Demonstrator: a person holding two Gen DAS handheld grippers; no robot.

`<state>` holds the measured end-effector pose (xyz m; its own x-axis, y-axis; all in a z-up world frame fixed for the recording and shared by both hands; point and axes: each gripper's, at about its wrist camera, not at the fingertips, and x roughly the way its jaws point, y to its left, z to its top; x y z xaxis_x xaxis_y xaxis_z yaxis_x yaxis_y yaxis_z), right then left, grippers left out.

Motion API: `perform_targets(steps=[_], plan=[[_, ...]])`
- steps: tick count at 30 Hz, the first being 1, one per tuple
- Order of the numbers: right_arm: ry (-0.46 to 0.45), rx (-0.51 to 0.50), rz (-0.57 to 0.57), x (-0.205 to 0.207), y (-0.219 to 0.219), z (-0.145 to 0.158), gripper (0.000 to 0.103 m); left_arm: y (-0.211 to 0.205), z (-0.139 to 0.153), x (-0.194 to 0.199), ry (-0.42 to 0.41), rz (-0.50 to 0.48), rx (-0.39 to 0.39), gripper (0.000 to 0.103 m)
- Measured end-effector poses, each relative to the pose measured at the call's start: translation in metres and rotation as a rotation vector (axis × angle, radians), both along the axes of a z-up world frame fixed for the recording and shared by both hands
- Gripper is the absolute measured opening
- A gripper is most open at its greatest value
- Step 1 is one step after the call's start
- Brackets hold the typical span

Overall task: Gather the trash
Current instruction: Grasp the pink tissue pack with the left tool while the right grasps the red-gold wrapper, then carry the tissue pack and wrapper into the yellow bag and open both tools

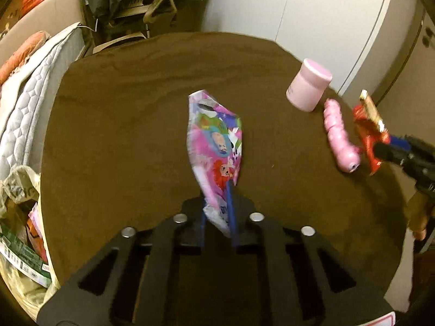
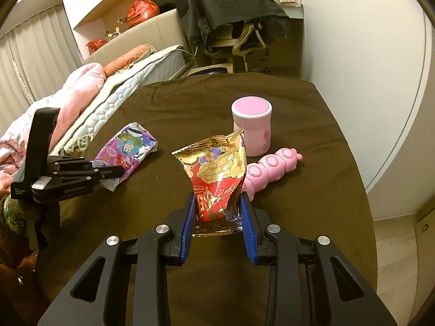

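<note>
A crumpled purple and pink cartoon wrapper [image 1: 214, 149] stands up from my left gripper [image 1: 217, 193], whose blue pads are shut on its lower end above the brown table. From the right wrist view, the same wrapper [image 2: 125, 149] juts from the left gripper [image 2: 111, 175] at the table's left side. My right gripper [image 2: 218, 203] is shut on a red and gold snack bag [image 2: 217, 174], held upright with its torn top open. In the left wrist view that bag [image 1: 367, 133] and the right gripper [image 1: 386, 149] sit at the table's right edge.
A pink canister [image 2: 251, 127] and a pink caterpillar toy [image 2: 272, 168] rest on the brown tablecloth [image 2: 312, 203] behind the snack bag. A plastic bag holding packaging [image 1: 19, 217] hangs off the table's left edge. A quilted mattress [image 1: 32, 95] lies beyond it, with a chair [image 2: 244, 40] at the back.
</note>
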<state>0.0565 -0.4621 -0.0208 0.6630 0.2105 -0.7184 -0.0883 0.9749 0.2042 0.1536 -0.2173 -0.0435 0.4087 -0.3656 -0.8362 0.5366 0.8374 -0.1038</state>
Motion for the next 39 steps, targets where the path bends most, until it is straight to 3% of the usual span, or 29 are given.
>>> perform_targets(steps=[13, 23, 33, 39], plan=[[-0.088, -0.031, 0.067, -0.003, 0.037, 0.038, 0.030, 0.041, 0.059, -0.030, -0.074, 0.029, -0.118, 0.010], [-0.142, -0.063, 0.208, 0.019, 0.118, 0.069, 0.030, 0.122, 0.085, -0.042, -0.121, 0.138, -0.156, 0.010], [-0.117, -0.073, 0.365, 0.060, 0.220, 0.071, 0.030, 0.252, 0.067, -0.040, -0.078, 0.363, -0.136, 0.010], [-0.076, -0.061, 0.444, 0.081, 0.276, 0.060, 0.030, 0.323, 0.041, -0.038, 0.018, 0.491, -0.180, 0.010]])
